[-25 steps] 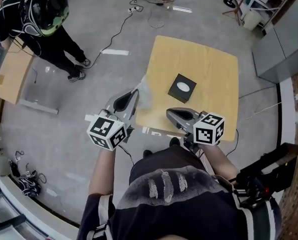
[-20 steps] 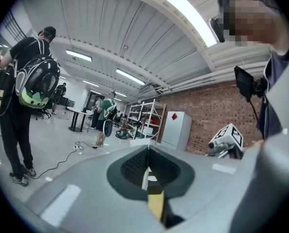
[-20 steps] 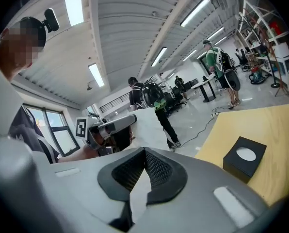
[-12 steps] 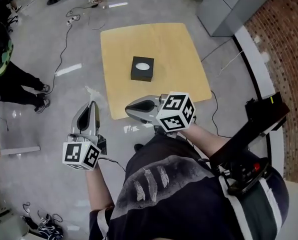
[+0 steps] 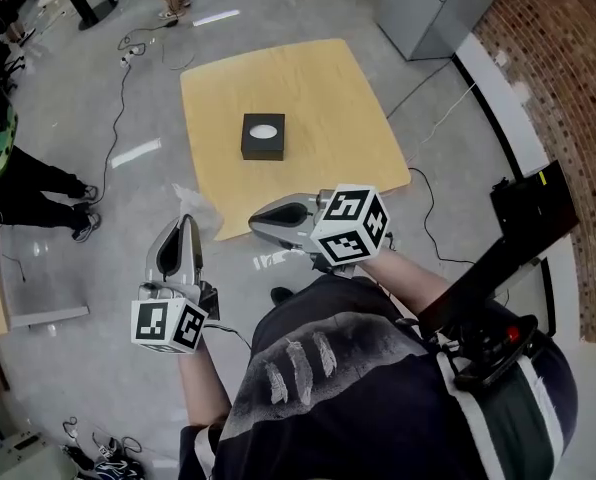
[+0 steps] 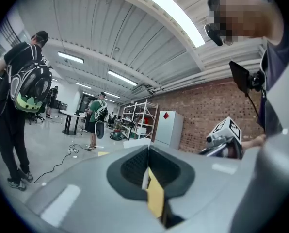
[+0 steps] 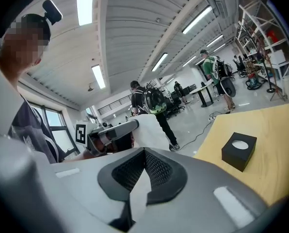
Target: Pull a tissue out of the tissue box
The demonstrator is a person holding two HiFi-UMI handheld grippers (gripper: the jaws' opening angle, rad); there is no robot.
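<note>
A black tissue box (image 5: 263,136) with a white oval opening stands near the middle of the yellow wooden table (image 5: 348,118); the right gripper view shows the box (image 7: 239,150) ahead to the right. My left gripper (image 5: 190,220) is off the table's near left corner, shut on a thin white tissue (image 5: 197,204) that sticks out from its tip. In the right gripper view that tissue (image 7: 152,130) hangs from the left gripper (image 7: 110,132). My right gripper (image 5: 255,220) hovers at the table's near edge, jaws together, with nothing seen in them.
A person with a backpack (image 6: 23,91) stands on the grey floor to the left. Cables (image 5: 128,58) trail across the floor behind the table. Grey cabinets (image 5: 428,8) and a brick wall (image 5: 568,58) stand at the right. A black rig (image 5: 523,218) hangs by my right side.
Both grippers have drawn back from the table. The left gripper's tissue, earlier over the table's near edge, now hangs over the floor beside its corner. The box has stayed put.
</note>
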